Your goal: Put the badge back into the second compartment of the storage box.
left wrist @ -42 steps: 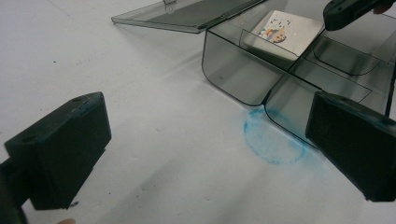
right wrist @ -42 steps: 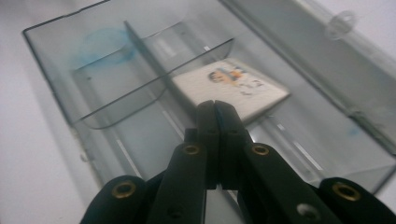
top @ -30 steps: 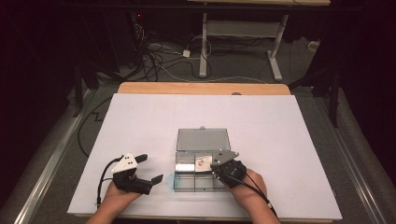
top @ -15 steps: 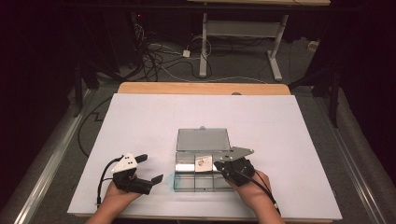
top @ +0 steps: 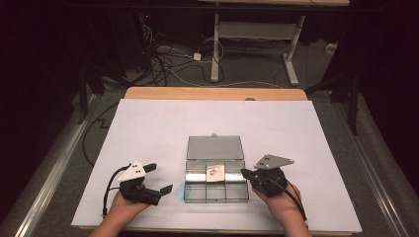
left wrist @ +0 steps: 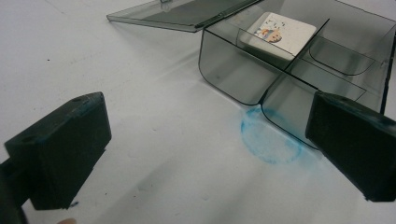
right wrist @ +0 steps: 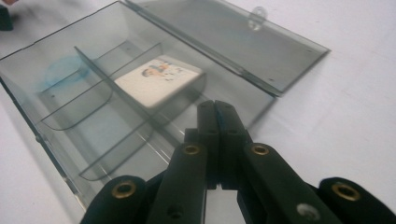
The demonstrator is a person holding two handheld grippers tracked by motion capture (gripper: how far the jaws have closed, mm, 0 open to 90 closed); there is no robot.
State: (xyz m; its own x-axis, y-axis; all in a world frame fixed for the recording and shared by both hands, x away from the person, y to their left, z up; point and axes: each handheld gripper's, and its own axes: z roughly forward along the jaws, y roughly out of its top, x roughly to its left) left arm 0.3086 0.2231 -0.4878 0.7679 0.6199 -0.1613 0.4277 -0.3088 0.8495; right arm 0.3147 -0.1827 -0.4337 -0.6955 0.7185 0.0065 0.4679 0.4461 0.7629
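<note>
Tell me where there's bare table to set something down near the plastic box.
The white table is bare beyond the box's open lid to the far edge, and along both sides. It is crowded at the near edge: the left gripper and right gripper flank the compartment box, which holds a small tile.

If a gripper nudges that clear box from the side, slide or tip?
The box probably slides: it sits low and flat on the smooth white table. It likely weighs little, with thin clear walls and just one small tile inside. The open lid lies flat behind and might flap if caught.
</note>
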